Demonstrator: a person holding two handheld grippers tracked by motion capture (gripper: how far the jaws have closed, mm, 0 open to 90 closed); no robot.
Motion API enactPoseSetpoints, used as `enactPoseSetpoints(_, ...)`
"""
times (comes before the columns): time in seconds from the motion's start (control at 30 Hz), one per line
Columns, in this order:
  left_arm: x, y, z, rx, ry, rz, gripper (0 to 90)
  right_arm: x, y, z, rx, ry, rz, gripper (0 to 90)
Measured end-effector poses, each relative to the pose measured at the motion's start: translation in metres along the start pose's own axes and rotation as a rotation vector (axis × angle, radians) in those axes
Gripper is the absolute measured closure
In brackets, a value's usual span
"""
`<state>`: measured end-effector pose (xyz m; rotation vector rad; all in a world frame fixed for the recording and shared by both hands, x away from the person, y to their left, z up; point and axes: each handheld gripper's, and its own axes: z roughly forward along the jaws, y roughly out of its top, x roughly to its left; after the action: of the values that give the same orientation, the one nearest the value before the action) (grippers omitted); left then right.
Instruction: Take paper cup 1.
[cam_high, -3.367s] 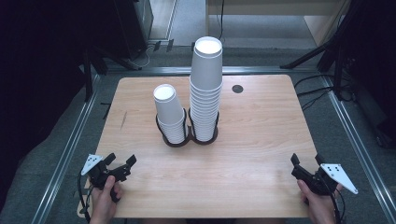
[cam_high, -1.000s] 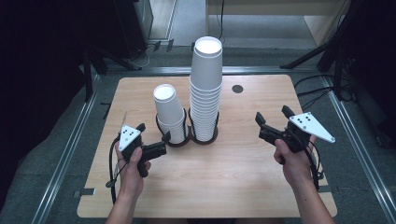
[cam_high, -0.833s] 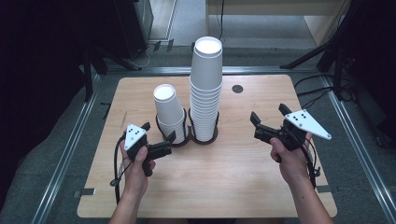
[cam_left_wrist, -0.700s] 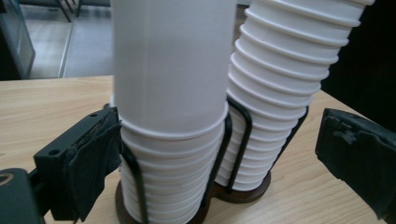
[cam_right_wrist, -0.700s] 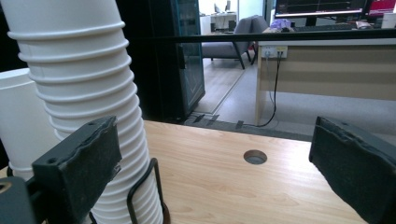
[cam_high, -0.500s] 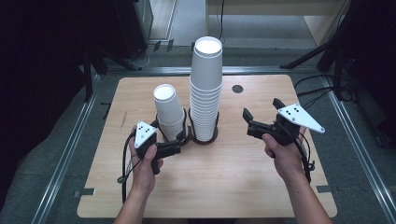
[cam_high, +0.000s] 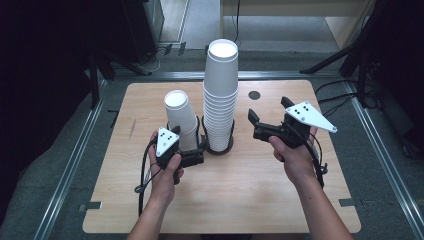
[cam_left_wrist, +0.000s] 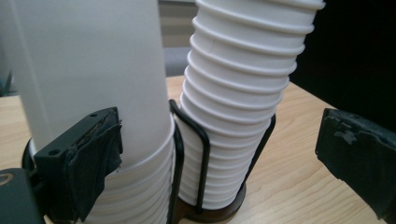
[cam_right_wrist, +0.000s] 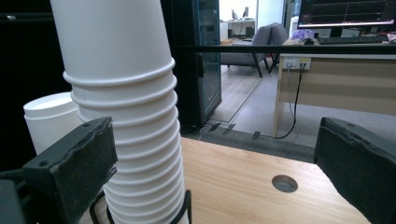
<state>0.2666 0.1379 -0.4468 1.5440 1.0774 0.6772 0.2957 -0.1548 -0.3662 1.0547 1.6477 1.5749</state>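
Note:
Two stacks of white paper cups stand in a black wire holder (cam_high: 220, 149) at the table's middle. The tall stack (cam_high: 221, 95) is on the right and the short stack (cam_high: 179, 116) on the left. My left gripper (cam_high: 196, 156) is low at the base of the short stack (cam_left_wrist: 88, 70) and open, with its left finger (cam_left_wrist: 88, 163) right by the cups. My right gripper (cam_high: 267, 112) hovers just right of the tall stack (cam_right_wrist: 130, 107). Its jaws have just been opening and now stand wide, with nothing between them.
A round hole (cam_high: 254, 94) sits in the wooden table (cam_high: 240, 200) behind the right gripper. Past the far edge are a metal rail and dark floor (cam_high: 190, 20), with a desk and office chair (cam_right_wrist: 261, 42) farther back.
Both hands came inward from the table's sides toward the cup stacks. The left gripper slid right to the short stack's base. The right gripper moved left and rose beside the tall stack.

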Motion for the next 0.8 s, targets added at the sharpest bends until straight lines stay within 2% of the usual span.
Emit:
enactPoseSetpoints(0.47,-0.015,0.003,0.017,-0.002,0.012,0.036,0.6,0.026,0.022,0.018,-0.018,0.043,-0.035,0.0)
enactPoseSetpoints(0.8,-0.026,0.008,0.032,-0.058,0.022,0.049,0.7,0.036,0.035,0.031,-0.018,0.065,-0.036,0.0)
